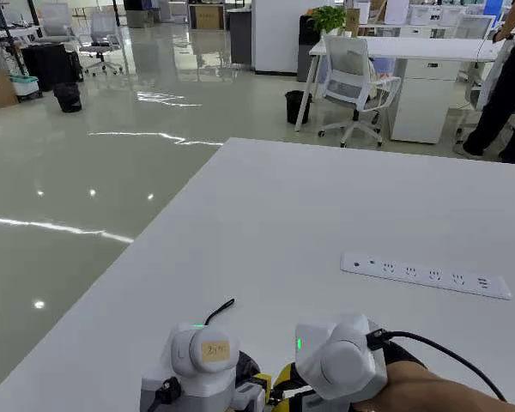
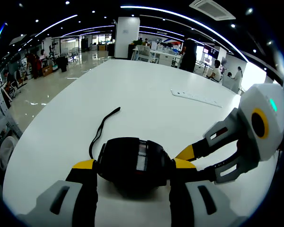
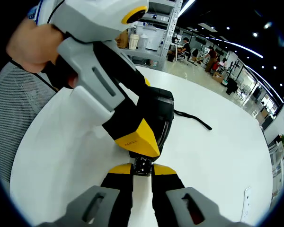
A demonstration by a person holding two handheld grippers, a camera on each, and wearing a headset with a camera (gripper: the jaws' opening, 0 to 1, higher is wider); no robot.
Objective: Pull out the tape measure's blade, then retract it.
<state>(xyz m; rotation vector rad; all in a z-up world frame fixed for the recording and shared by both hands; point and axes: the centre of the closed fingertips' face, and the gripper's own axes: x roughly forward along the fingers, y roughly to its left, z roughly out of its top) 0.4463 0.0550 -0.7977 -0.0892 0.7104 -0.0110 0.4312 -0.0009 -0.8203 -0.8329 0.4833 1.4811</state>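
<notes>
The black tape measure [image 2: 135, 161] rests on the white table [image 1: 326, 206], with my left gripper [image 2: 132, 165] shut on its case from both sides. Its thin black wrist strap [image 2: 102, 130] trails away across the tabletop. My right gripper [image 3: 142, 169] meets the case head-on, and its yellow-tipped jaws are shut on the small metal end of the blade [image 3: 142, 165]. Hardly any blade shows between the hook and the case [image 3: 156, 116]. In the head view both grippers sit close together at the near edge, left gripper [image 1: 202, 365] and right gripper [image 1: 339, 360], with the strap [image 1: 219, 311] just beyond them.
A white power strip [image 1: 425, 276] lies on the table ahead and to the right. The table's left edge [image 1: 154, 232] drops to a glossy floor. Office chairs, desks and a standing person [image 1: 506, 86] are far behind.
</notes>
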